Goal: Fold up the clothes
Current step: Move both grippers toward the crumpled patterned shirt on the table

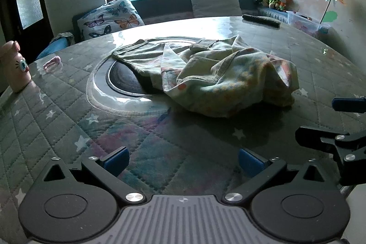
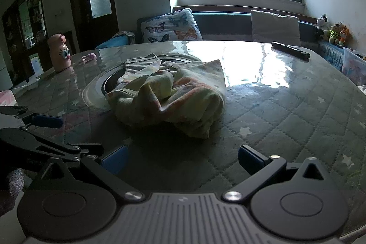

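Crumpled garment on the desk, both grippers empty

Left wrist view: the left gripper (image 1: 183, 158) has its fingers (image 1: 116, 158) spread wide apart, holding nothing; the crumpled floral garment (image 1: 219, 74) lies beyond them on the quilted desk (image 1: 68, 120), half over a round inset (image 1: 123, 81). Right wrist view: the right gripper (image 2: 183, 158), fingers equally wide and empty, faces the garment (image 2: 169, 95); a pink bottle (image 2: 60, 53) stands left of the garment, a remote (image 2: 290, 50) far right of it.
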The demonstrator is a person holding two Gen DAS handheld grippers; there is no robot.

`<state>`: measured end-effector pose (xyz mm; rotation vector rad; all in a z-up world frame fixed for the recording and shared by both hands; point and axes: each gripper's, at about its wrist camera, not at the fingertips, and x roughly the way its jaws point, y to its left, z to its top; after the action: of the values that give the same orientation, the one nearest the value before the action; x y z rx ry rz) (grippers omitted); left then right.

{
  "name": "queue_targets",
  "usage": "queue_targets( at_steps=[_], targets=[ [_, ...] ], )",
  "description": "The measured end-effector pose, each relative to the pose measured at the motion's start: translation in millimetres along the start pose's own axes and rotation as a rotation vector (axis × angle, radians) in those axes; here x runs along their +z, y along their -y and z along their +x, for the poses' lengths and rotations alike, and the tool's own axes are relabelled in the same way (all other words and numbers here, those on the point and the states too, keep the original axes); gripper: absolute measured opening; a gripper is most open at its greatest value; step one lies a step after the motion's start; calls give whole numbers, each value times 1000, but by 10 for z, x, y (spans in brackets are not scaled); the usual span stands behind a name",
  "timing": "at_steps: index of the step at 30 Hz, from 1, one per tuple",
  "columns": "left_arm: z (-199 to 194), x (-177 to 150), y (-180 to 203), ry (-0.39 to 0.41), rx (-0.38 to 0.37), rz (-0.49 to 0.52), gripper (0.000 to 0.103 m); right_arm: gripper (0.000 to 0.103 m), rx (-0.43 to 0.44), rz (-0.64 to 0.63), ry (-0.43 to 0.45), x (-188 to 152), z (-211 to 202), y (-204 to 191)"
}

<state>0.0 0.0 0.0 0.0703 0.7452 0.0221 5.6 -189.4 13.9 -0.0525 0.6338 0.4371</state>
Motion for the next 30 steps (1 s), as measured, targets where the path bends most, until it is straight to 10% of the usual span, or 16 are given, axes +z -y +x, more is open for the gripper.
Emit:
queue_targets(
  at_steps=[30],
  targets=[
    [57, 59, -106, -13, -13, -19, 103, 103, 34, -49, -10, 109, 49, -96]
  ],
)
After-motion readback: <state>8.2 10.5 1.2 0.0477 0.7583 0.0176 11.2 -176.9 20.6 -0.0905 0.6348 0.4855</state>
